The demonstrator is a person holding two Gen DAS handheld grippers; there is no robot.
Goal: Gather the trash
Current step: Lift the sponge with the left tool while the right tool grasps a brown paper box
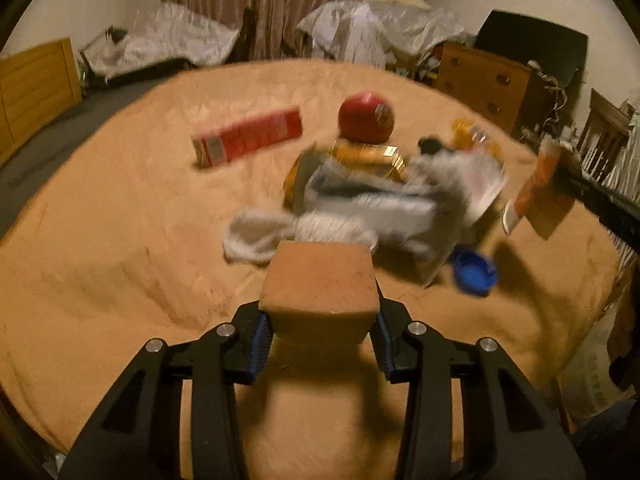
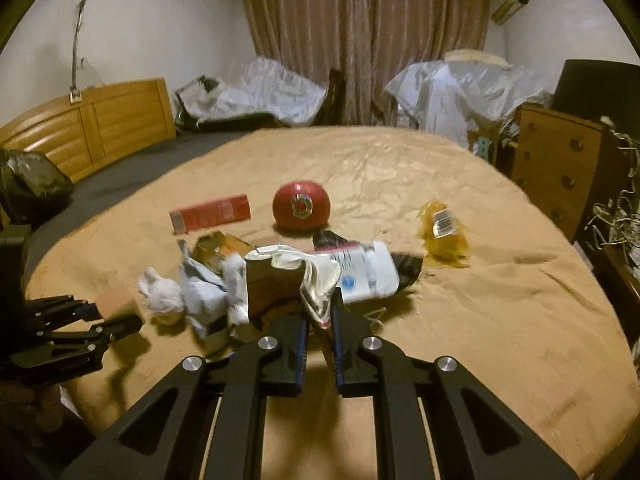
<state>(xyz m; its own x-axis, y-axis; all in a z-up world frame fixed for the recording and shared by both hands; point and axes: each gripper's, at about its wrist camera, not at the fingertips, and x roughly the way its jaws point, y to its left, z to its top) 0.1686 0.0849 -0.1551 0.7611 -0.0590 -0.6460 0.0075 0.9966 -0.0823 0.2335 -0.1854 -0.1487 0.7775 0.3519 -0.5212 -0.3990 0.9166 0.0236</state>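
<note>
Your left gripper (image 1: 320, 316) pinches a tan block (image 1: 319, 282) above the bed (image 1: 100, 240). Your right gripper (image 2: 319, 320) is pressed together on a crumpled silver wrapper (image 2: 318, 280) (its far end is blurred), just above the trash heap (image 2: 224, 280) mid-bed. A red box (image 2: 210, 213) and red ball (image 2: 302, 205) lie behind.

Each gripper, left (image 1: 320, 322) and right (image 2: 320, 330), is built from black slotted linkage arms, silver screws and blue ribbed pads (image 1: 260, 340).
</note>
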